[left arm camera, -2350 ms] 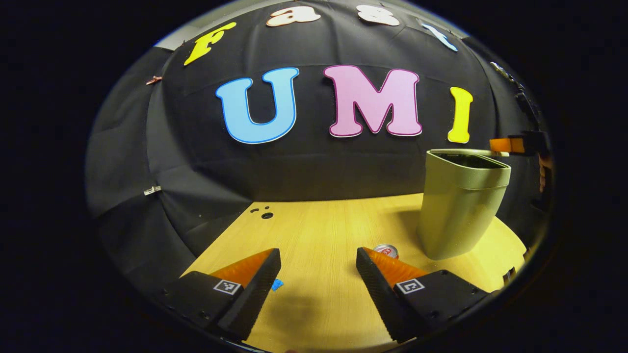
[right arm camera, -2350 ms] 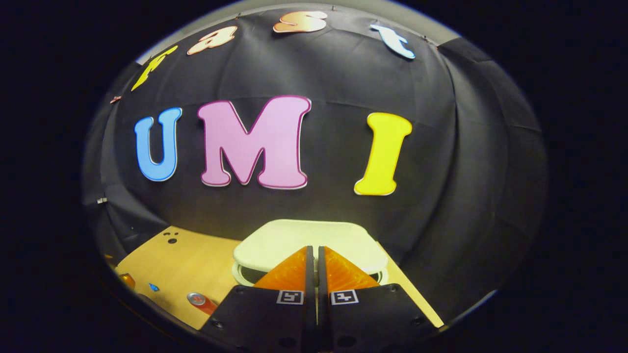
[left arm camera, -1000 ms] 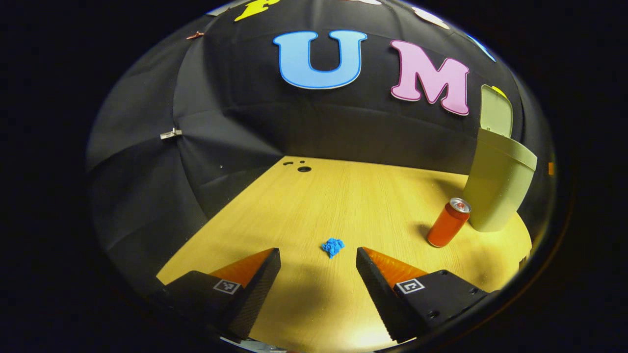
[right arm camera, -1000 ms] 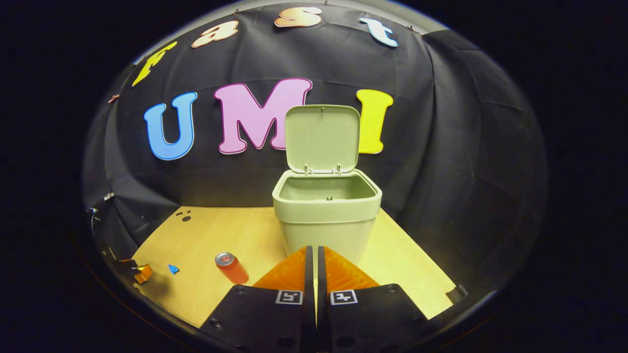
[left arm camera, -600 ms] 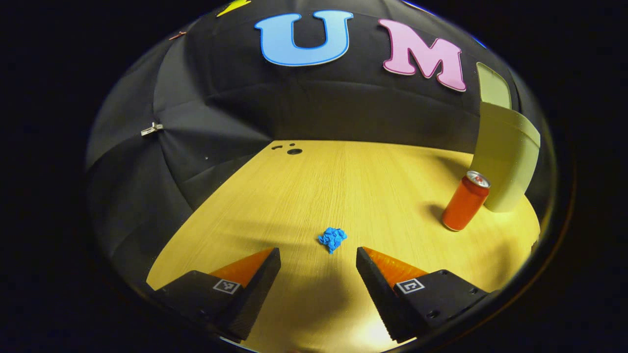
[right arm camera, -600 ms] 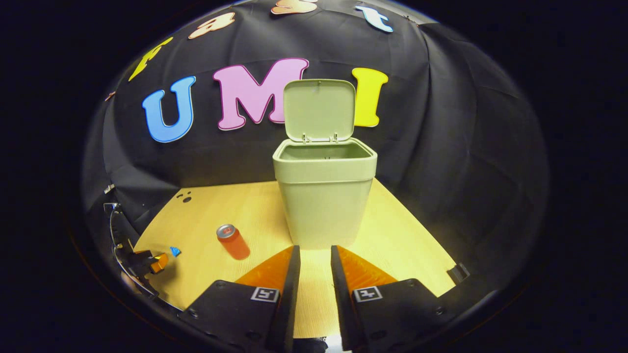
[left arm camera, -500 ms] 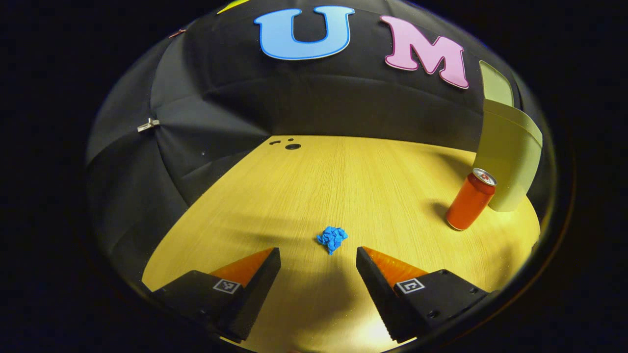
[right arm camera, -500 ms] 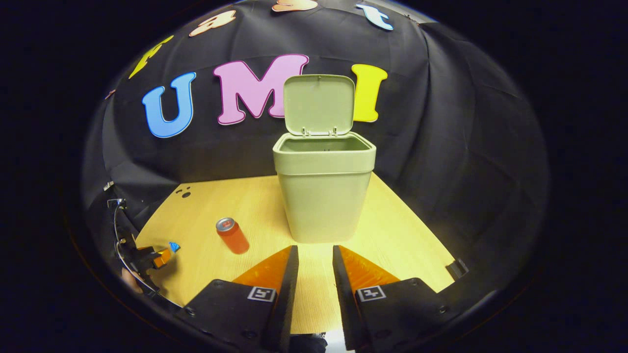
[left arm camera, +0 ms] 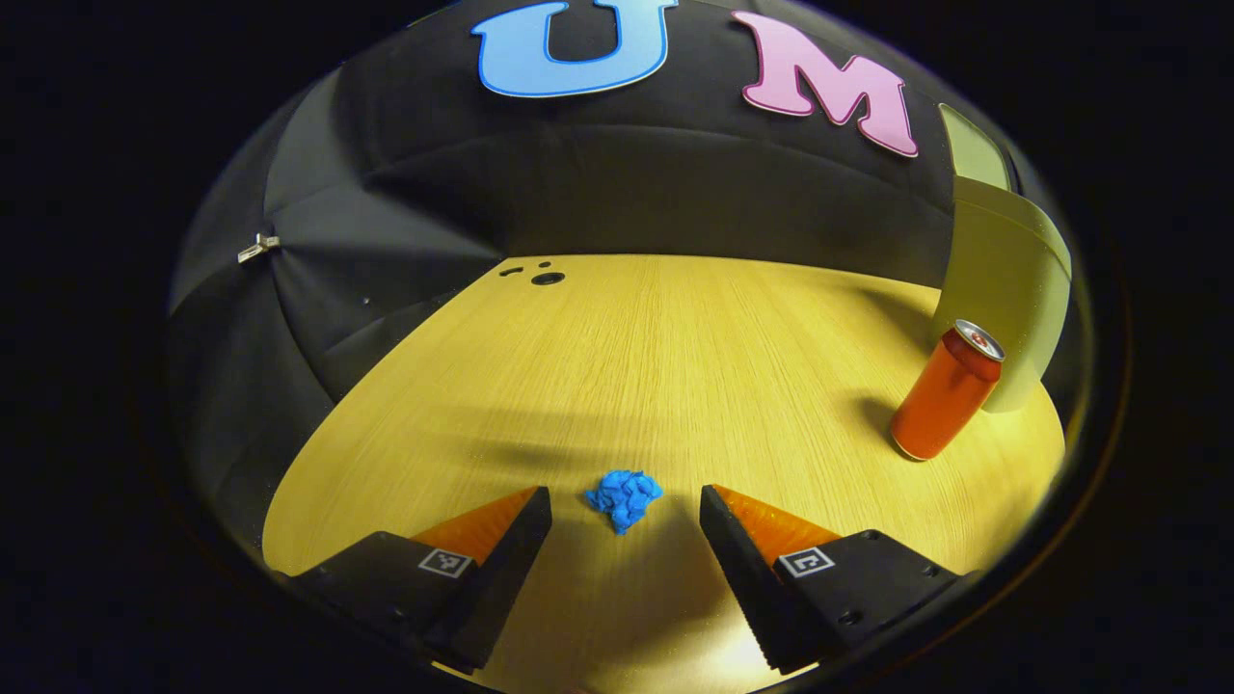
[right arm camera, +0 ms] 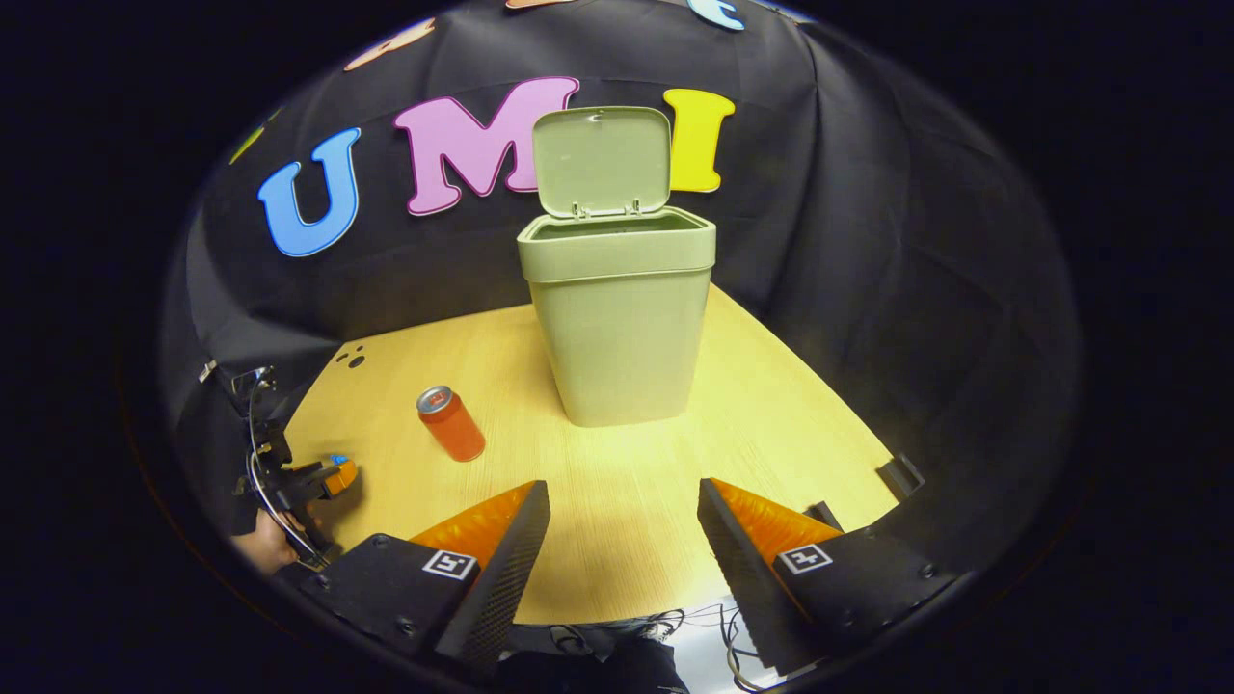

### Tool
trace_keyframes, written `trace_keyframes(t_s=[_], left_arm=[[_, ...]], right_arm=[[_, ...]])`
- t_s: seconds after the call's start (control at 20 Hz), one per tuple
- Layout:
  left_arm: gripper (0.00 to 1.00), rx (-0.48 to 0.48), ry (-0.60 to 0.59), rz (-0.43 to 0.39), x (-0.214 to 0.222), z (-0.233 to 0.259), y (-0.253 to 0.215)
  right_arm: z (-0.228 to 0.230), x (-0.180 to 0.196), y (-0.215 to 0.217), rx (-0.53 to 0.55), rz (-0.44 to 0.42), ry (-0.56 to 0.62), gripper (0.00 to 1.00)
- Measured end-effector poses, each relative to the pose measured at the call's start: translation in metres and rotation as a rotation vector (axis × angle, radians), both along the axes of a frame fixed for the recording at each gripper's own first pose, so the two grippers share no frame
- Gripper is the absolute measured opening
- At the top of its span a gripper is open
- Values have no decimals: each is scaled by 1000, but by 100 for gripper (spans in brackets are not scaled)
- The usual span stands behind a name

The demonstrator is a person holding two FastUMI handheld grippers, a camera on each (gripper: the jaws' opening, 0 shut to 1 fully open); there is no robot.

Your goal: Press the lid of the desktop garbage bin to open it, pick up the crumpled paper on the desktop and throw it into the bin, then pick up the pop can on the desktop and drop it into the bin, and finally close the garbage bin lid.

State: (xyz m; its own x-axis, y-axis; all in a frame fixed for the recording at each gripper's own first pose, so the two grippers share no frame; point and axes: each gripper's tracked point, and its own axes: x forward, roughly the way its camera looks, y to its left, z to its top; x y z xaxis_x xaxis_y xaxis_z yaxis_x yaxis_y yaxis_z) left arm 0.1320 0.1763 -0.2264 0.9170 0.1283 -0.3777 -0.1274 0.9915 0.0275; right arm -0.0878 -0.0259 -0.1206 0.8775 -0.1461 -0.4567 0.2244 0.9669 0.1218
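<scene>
The left gripper (left arm camera: 625, 506) is held spread wide, low over the tabletop (left arm camera: 675, 357), with the crumpled paper (left arm camera: 624, 498) lying between its two fingers and just ahead of the tips; neither finger is seen to touch it. In the right gripper view this gripper is seen at the tabletop's left edge, carried by a hand (right arm camera: 262, 545). The right gripper (right arm camera: 623, 520) is likewise spread and empty, held back at the near edge of the tabletop, well apart from everything.

Outward from the paper, the pop can (left arm camera: 945, 390) stands upright just beside the garbage bin (right arm camera: 617, 323), whose lid (right arm camera: 600, 159) is raised upright, so the opening is judged ready to receive the paper.

The step in hand is judged to be the pick of the paper. For it to be done well, the fingers should be lowered until the tips nearly graze the wood, the wad kept centred between them, and only then closed. The paper is small and light, so it is likely to be pushed aside if one finger reaches it first, or pinched by a mere fold if the tips are closed too high. A slow, level closing is called for, and the can should be cleared on the way to the bin.
</scene>
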Motion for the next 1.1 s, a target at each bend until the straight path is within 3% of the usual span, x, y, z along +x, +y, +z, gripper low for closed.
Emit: trace_keyframes(t_s=[0.25, 0.55, 0.75, 0.8, 0.9, 1.0, 1.1], left_arm=[[98, -19, 28, 24, 8, -11, 4], [87, -13, 29, 9, 12, -13, 3], [65, -11, 29, 6, 13, -14, 1], [64, -9, 27, 3, 13, -14, 0], [44, -5, 23, -5, 13, -15, -2], [33, 18, 25, -18, 13, -14, -3], [31, 32, 29, -31, 14, -13, -6]], right_arm=[[-15, -10, 0, 5, -8, 35, 99], [-36, -9, 15, 35, 13, 79, 100], [-37, -5, 20, 22, 27, 75, 100], [-36, -5, 20, 21, 23, 71, 99], [-37, -5, 25, 42, 22, 69, 100], [-38, -4, 29, 52, 24, 70, 100], [-36, -6, 30, 46, 30, 61, 99]])
